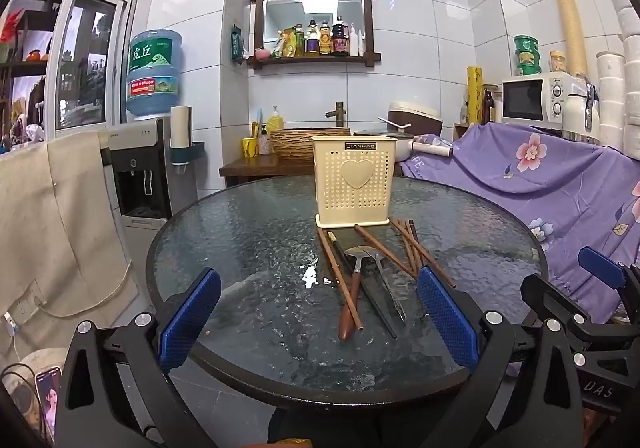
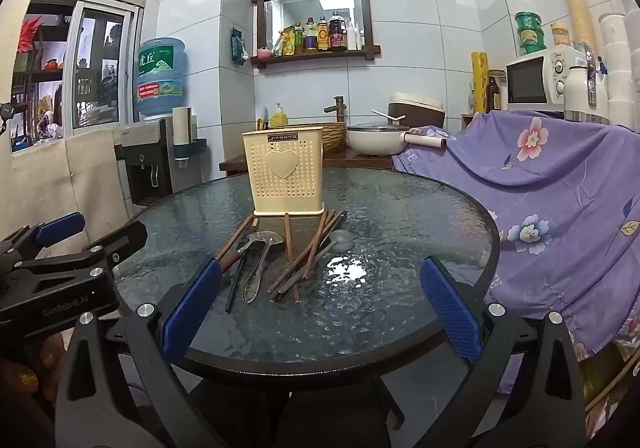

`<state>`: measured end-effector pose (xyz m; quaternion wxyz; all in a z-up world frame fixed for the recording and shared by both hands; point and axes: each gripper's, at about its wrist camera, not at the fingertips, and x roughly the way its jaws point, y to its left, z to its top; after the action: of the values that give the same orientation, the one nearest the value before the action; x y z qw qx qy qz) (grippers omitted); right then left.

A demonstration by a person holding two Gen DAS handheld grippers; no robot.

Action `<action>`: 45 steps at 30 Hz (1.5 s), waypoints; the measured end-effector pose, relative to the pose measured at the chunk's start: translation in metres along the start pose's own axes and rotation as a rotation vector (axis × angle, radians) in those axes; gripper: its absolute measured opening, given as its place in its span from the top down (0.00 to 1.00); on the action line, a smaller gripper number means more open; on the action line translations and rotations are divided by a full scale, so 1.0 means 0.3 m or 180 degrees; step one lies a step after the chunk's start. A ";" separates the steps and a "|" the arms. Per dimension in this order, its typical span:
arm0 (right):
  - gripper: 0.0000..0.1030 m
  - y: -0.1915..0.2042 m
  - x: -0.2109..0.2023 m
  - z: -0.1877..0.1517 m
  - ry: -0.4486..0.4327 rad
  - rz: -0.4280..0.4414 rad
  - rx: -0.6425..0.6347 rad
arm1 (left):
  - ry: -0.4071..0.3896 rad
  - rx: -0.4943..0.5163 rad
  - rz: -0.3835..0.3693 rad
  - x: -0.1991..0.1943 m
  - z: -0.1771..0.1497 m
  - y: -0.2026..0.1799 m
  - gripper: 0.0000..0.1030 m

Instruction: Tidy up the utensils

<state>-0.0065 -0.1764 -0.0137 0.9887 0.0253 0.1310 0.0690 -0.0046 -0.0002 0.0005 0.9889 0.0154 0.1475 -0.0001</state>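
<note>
1. Closest to me, the left gripper (image 1: 318,318) is held level at the near rim of the round glass table (image 1: 240,232), its blue pads (image 1: 190,318) spread wide with nothing between them. I'd say it is simply waiting for a target.

2. Beside it, the right gripper (image 2: 318,312) sits at the same height, fingers just as far apart and empty. Both point across the table at the work, which suggests nothing has been picked up yet.

3. Just beyond the fingertips lies the loose heap of utensils on the glass. There are brown wooden chopsticks (image 2: 298,258) fanned and crossing one another, a metal ladle with a wooden handle (image 1: 351,288) and a metal spoon (image 2: 340,240) whose handle runs under the chopsticks. A dark, long piece (image 1: 366,284) lies among them; I cannot tell what it is.

4. A pair of metal tongs (image 2: 256,268) appears to lie in the heap near the ladle. Its arms look slightly spread at the far end and pinch nothing, though the glare makes me unsure.

5. Right behind the pile, touching its far ends, stands the cream perforated holder (image 1: 353,182) with a heart on its front. It is upright with its top open, and nothing shows above its rim. It is surely where everything is meant to go.

6. The crossed chopsticks look fiddly, so a single outer stick seems the easiest first grab.

7. Farthest off are the purple floral cloth (image 2: 560,184) to the right and the water dispenser (image 1: 148,168) to the left.
</note>
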 end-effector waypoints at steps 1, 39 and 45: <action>0.05 0.000 0.000 0.000 0.0001 0.0001 -0.0001 | -0.0001 -0.0002 -0.0001 -0.001 0.000 0.000 0.06; 0.05 0.002 0.001 0.002 0.0029 0.0000 -0.0010 | 0.0053 -0.0059 -0.0010 0.025 -0.002 0.027 0.06; 0.05 0.004 0.011 0.000 0.0030 -0.0002 -0.0011 | 0.0055 -0.0059 -0.0015 0.026 -0.002 0.027 0.06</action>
<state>-0.0036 -0.1748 -0.0145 0.9881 0.0232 0.1355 0.0690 0.0026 0.0079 -0.0020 0.9877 0.0059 0.1561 -0.0009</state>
